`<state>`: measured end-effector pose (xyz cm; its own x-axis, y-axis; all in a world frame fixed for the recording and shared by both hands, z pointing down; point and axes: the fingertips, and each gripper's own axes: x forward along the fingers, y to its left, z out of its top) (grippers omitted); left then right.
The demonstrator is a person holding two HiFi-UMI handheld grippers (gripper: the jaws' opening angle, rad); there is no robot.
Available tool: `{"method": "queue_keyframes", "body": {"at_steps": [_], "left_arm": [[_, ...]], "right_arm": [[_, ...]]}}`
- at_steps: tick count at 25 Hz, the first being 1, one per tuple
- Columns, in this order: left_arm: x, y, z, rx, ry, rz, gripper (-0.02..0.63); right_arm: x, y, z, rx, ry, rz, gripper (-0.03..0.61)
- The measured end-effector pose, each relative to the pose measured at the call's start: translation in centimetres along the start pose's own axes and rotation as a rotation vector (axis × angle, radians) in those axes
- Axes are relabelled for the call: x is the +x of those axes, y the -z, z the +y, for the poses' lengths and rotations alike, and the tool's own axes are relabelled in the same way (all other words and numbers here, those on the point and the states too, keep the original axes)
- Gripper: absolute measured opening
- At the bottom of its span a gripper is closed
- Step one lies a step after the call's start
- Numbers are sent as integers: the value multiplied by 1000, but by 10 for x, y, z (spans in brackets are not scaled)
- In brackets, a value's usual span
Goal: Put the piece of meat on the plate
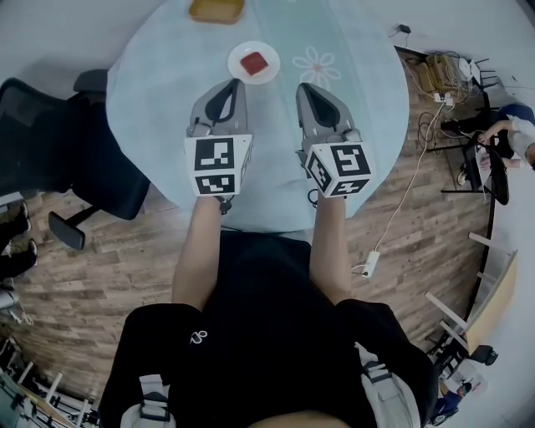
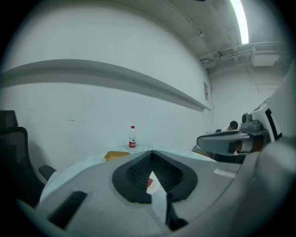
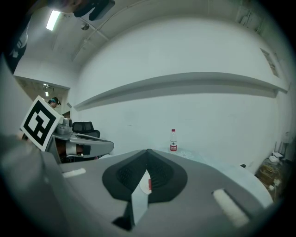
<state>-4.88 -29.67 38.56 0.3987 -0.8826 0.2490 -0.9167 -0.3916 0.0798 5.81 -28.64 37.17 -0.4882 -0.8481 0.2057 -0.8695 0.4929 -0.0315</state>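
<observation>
A red piece of meat (image 1: 254,62) lies on a small white plate (image 1: 267,50) at the far side of the round, pale blue table (image 1: 142,75). Both grippers hover side by side nearer to me than the plate, pointing toward it. My left gripper (image 1: 236,82) is shut with nothing held, and so is my right gripper (image 1: 303,85). In the left gripper view, the plate (image 2: 156,186) and meat (image 2: 149,184) show through the gap behind the touching tips of the left gripper (image 2: 151,152). The right gripper view shows the same plate (image 3: 141,186) behind the right gripper (image 3: 147,150).
A yellow dish (image 1: 216,8) sits at the table's far edge, and a water bottle (image 2: 132,137) stands beyond it. A black office chair (image 1: 50,142) is at the left. Cables and a power strip (image 1: 368,263) lie on the wooden floor at the right.
</observation>
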Motion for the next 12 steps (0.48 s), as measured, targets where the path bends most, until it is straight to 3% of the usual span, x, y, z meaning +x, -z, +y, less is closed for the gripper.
{"method": "queue_keyframes", "body": {"at_steps": [12], "left_arm": [[-10,1,24,-5,-2,-3,-5]], "right_arm": [[15,-6,22,32,-18,-30,11]]}}
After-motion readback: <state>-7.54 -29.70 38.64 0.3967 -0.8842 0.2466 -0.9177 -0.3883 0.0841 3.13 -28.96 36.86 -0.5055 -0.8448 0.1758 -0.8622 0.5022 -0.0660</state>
